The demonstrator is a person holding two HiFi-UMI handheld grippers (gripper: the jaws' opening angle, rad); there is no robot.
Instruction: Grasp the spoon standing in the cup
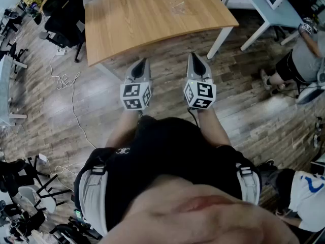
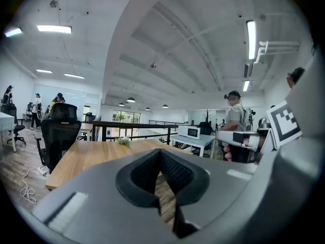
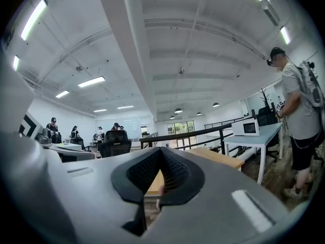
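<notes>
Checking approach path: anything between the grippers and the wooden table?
Only plank floor lies between the left gripper, the right gripper and the table; the head view shows that stretch bare.

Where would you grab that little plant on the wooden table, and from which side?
Probably low at its base, reaching across the wooden table from the near edge: the plant sits at the far side, and its leafy top looks flimsy. Finer shape is unclear.

Room was bright, evenly lit by ceiling strip lights [image 2: 54,29]; shadows soft. Gripper views: heavy fisheye distortion w/ dark vignetted edges. Head view: near foreground defocused.
</notes>
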